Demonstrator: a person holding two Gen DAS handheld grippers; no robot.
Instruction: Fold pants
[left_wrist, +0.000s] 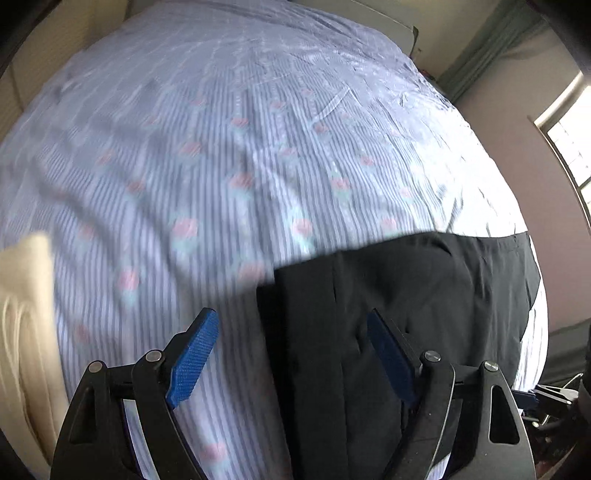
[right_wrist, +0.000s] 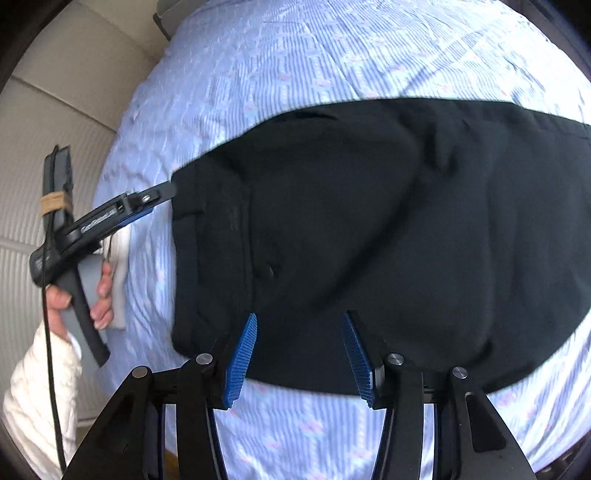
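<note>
With the black pants (right_wrist: 369, 229) flat across mid-frame on the striped bedsheet (right_wrist: 295, 55), both the left gripper (left_wrist: 291, 354) and right gripper (right_wrist: 299, 354) (jaws apart, empty) should pinch matching edges before folding.

Motion blur smears the bedsheet (left_wrist: 192, 177) print; black pants (right_wrist: 369, 236) run past the right edge; sleeve (right_wrist: 40, 391) cut off at the lower left.

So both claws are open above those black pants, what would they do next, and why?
Probably lower the left gripper onto the near edge of the black pants and pinch it. The pants lie flat on the striped bedsheet, and both it and the right gripper are open, holding nothing.
</note>
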